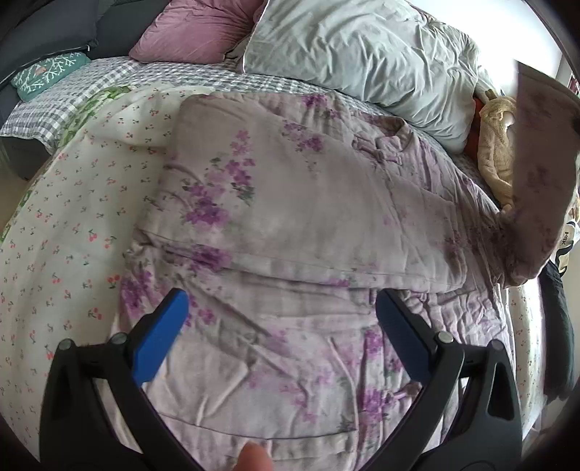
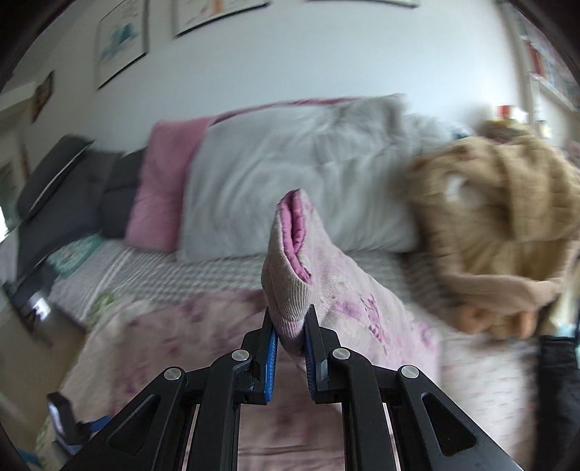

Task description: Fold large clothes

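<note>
Left wrist view: the left claw [image 1: 281, 319] is hanging with its two blue-padded fingers [image 1: 159, 337] spread wide apart, gripping nothing. Directly beneath and ahead of it a pale lilac quilted robe [image 1: 290, 203] with purple flower prints is lying spread on a bed, one sleeve folded across its chest just beyond the fingertips. To the claw's left a white blanket [image 1: 72, 217] with small red cherries is lying under the robe. Farther ahead a pale green pillow [image 1: 362, 61] and a pink pillow [image 1: 195, 29] are resting at the head of the bed. At the far right, another part of the robe is being held up in the air. A fingertip [image 1: 253, 458] is showing at the bottom edge.

Right wrist view, blurred: the right claw [image 2: 291, 337] is closed, pinching the robe's cuff [image 2: 293, 253], whose pink lining is showing above the fingertips. The rest of the robe is trailing down to the claw's right and below. A tan knitted garment [image 2: 507, 210] is lying off to the right.
</note>
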A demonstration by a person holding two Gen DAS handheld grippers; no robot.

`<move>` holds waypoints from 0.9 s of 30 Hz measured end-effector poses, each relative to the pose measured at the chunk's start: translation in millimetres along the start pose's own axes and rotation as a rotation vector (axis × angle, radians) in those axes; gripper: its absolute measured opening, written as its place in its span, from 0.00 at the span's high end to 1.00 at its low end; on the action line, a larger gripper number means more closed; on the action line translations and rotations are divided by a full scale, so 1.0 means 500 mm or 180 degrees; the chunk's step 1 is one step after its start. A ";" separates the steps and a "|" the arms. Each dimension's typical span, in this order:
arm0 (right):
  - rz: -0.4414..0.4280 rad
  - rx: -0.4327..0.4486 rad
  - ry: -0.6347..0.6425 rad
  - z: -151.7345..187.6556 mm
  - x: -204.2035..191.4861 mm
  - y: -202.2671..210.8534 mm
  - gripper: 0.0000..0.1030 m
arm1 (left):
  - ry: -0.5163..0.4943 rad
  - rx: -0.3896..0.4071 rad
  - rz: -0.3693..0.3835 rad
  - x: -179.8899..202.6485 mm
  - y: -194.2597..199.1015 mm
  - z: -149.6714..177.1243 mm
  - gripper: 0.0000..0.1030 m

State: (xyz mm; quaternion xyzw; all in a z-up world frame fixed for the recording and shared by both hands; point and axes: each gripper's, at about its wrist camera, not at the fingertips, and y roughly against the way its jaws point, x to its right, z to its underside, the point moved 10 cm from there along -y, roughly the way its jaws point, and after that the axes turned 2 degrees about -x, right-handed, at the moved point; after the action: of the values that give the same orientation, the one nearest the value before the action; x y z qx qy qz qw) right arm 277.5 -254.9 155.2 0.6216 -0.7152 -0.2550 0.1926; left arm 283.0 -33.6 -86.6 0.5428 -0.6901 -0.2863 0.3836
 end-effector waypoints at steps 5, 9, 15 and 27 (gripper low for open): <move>-0.0254 -0.0354 0.0272 0.090 -0.162 -0.120 0.87 | 0.0020 -0.0027 -0.0024 -0.021 -0.008 -0.004 0.01; -0.0578 -0.0816 0.0185 0.207 -0.243 -0.242 0.83 | 0.0156 -0.0035 0.0052 -0.037 -0.011 -0.011 0.01; -0.1162 -0.1333 -0.0311 0.303 -0.260 -0.311 0.69 | 0.0213 0.0030 0.0245 -0.045 -0.001 -0.032 0.01; -0.0615 -0.0704 -0.0674 0.298 0.048 -0.150 0.20 | 0.0215 -0.0275 0.0673 0.059 -0.114 -0.071 0.18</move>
State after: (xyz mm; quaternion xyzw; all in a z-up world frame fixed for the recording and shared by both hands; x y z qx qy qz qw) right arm 245.1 -267.0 -9.6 0.6321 -0.6360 -0.4135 0.1580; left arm 339.6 -75.4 -107.4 0.4594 -0.7172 -0.2552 0.4577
